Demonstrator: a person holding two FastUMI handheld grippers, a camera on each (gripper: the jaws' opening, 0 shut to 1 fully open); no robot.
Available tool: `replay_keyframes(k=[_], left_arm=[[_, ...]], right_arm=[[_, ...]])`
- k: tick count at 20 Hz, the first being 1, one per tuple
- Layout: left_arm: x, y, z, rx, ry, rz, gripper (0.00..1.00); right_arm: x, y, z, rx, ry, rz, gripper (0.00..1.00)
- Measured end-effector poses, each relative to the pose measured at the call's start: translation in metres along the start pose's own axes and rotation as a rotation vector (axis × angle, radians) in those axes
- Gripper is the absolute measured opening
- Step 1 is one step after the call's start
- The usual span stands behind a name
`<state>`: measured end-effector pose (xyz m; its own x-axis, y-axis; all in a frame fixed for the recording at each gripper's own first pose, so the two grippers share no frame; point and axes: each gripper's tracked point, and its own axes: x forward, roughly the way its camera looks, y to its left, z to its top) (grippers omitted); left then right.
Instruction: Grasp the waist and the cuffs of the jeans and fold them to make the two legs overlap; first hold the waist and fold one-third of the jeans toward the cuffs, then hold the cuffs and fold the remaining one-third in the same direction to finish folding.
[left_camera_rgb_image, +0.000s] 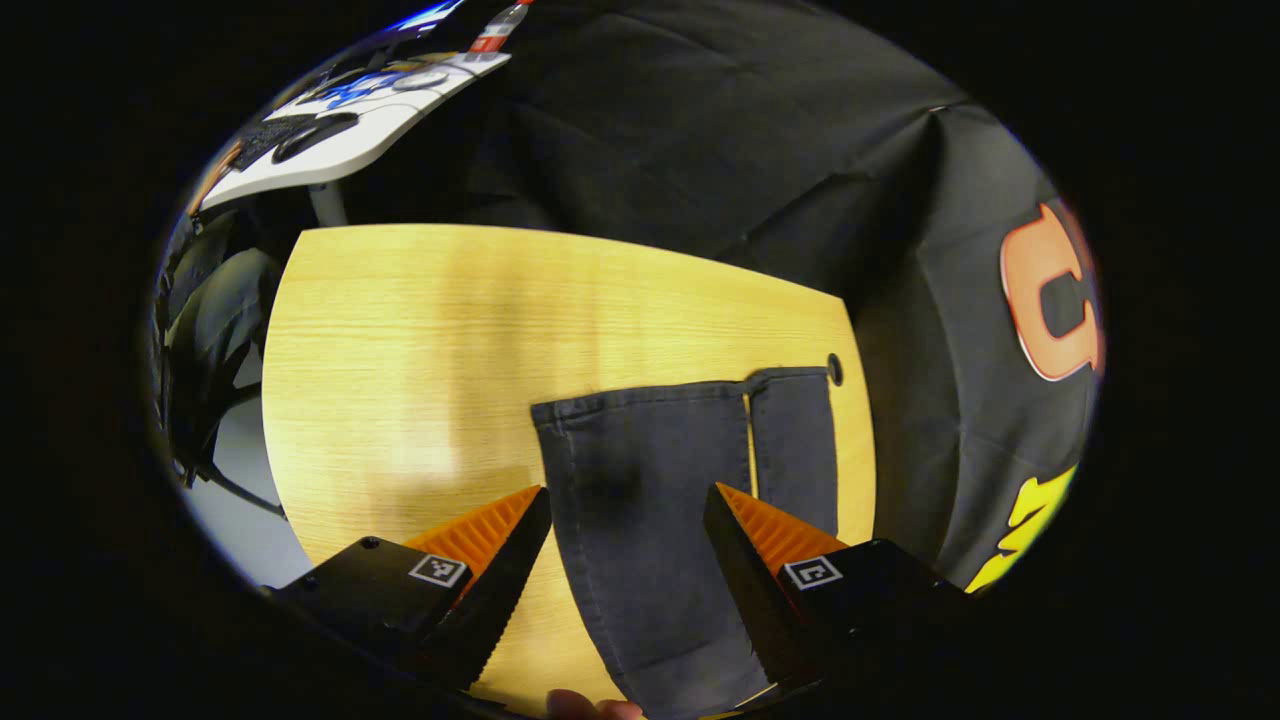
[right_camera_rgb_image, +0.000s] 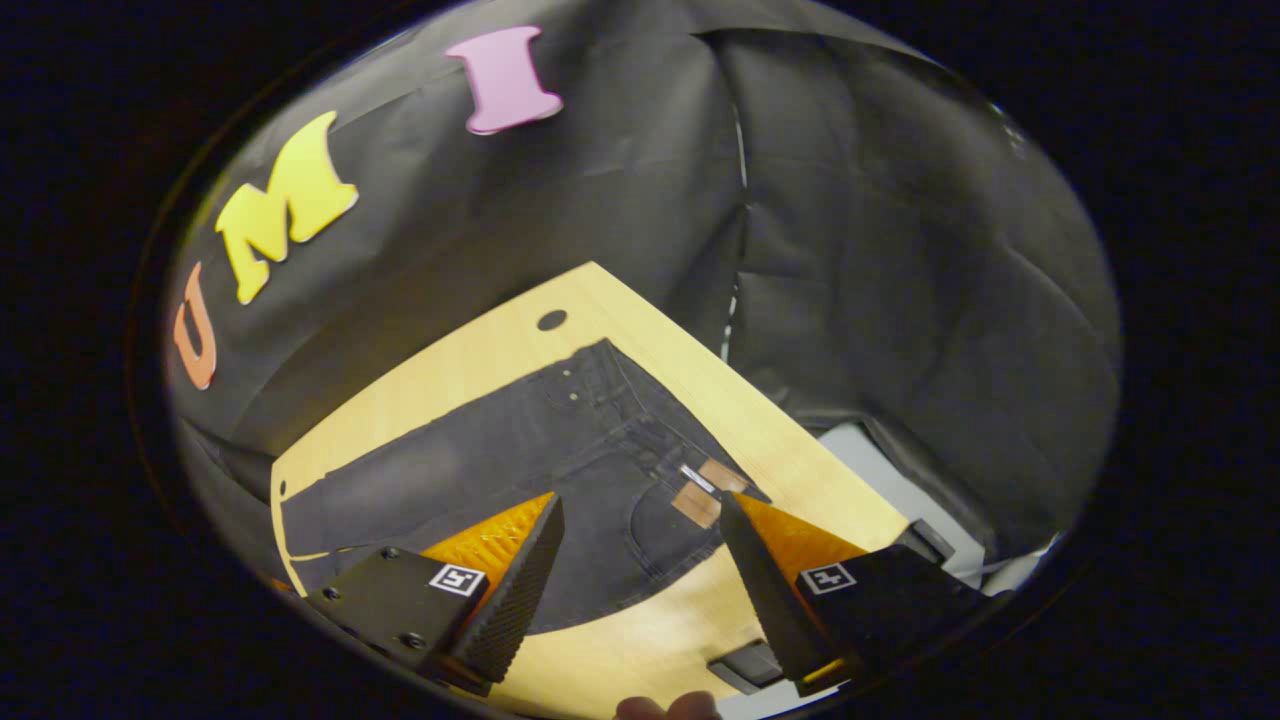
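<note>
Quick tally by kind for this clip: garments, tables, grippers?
Jeans: 1
Wooden table: 1
Grippers: 2, left gripper and right gripper, both with fingers apart above the jeans
Total: 4

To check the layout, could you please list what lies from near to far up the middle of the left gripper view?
Left gripper, open → jeans leg → cuffs → bare wooden table → black booth wall.
</note>
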<state>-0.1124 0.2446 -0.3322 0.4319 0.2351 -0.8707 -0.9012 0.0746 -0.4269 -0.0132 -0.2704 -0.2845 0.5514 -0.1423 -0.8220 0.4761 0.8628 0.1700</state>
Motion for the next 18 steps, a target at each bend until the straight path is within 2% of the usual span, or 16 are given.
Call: replay_keyframes(k=[4,7,8,9,11,12,14,17,18], left_arm=[[0.021,-0.001,0.014,-0.062,0.029,0.022,0.99],[0.028,0.007,0.016,-0.089,0.061,0.084,0.99],[0.029,0.007,0.017,-0.088,0.064,0.096,0.99],[0.030,0.008,0.020,-0.080,0.061,0.109,0.99],[0.034,0.006,0.021,-0.070,0.065,0.135,0.99],[0.040,0.002,0.021,-0.061,0.068,0.126,0.99],[0.043,-0.002,0.020,-0.034,0.080,0.144,0.99],[0.046,-0.007,0.019,0.008,0.097,0.170,0.99],[0.048,-0.007,0.019,0.004,0.103,0.184,1.00]], right_arm=[[0.015,-0.023,-0.010,0.102,0.075,-0.054,1.00],[0.021,-0.030,-0.012,0.118,0.103,-0.077,1.00],[0.021,-0.029,-0.013,0.118,0.108,-0.080,0.96],[0.021,-0.030,-0.014,0.118,0.112,-0.084,0.99],[0.024,-0.032,-0.016,0.120,0.127,-0.092,0.99],[0.025,-0.032,-0.016,0.121,0.134,-0.094,0.96],[0.030,-0.035,-0.015,0.121,0.145,-0.096,1.00],[0.046,-0.042,-0.016,0.171,0.182,-0.100,0.99],[0.053,-0.047,-0.020,0.204,0.204,-0.103,0.96]])
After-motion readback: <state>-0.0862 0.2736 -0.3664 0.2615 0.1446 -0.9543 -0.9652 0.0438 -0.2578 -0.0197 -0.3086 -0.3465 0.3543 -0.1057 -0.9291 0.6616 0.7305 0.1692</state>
